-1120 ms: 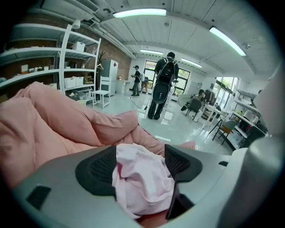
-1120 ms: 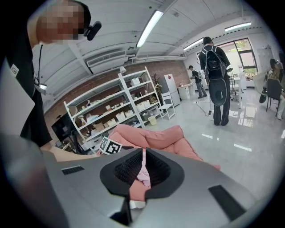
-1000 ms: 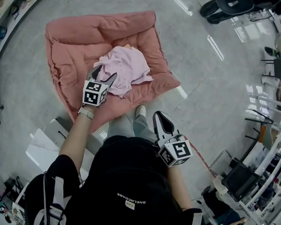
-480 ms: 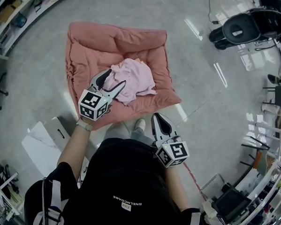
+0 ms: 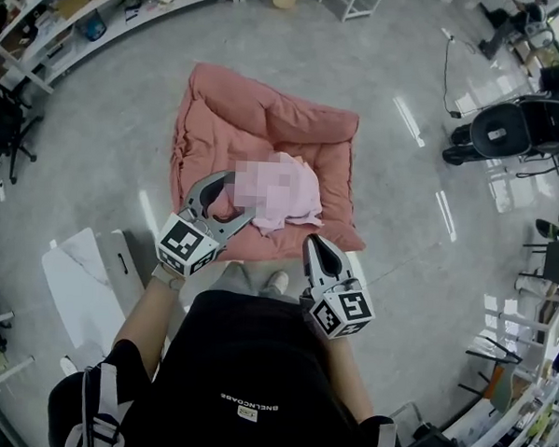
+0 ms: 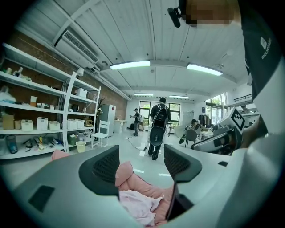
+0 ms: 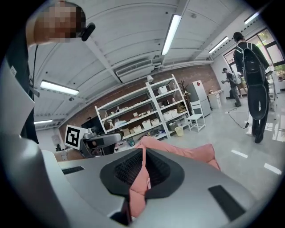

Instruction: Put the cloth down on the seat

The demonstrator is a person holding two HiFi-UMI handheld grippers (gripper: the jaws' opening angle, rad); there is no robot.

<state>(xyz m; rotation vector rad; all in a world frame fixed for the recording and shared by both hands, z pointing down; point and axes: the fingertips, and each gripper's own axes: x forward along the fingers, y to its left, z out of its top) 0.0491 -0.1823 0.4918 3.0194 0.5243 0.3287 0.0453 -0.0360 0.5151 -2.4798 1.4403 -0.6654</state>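
A crumpled pale pink cloth (image 5: 286, 192) lies loose in the hollow of the salmon-pink cushion seat (image 5: 266, 124) on the floor. My left gripper (image 5: 238, 199) hovers over the seat's near left edge, open, with nothing between its fingers and the cloth just beyond them. The left gripper view has the cloth (image 6: 138, 205) low between the spread jaws, with the seat (image 6: 144, 187) behind it. Near the seat's front edge, above the person's feet, my right gripper (image 5: 313, 245) is shut and empty. Its own view shows the seat (image 7: 187, 153) past the closed jaws.
Shelving (image 5: 104, 3) runs along the far left wall. A white panel (image 5: 80, 287) lies on the floor to my left. A black chair (image 5: 508, 136) stands at the right. People (image 6: 158, 129) walk at the far end of the room.
My left gripper has drawn back toward the person, off the cloth, which stays on the seat. The head view has shifted, so the seat looks farther away.
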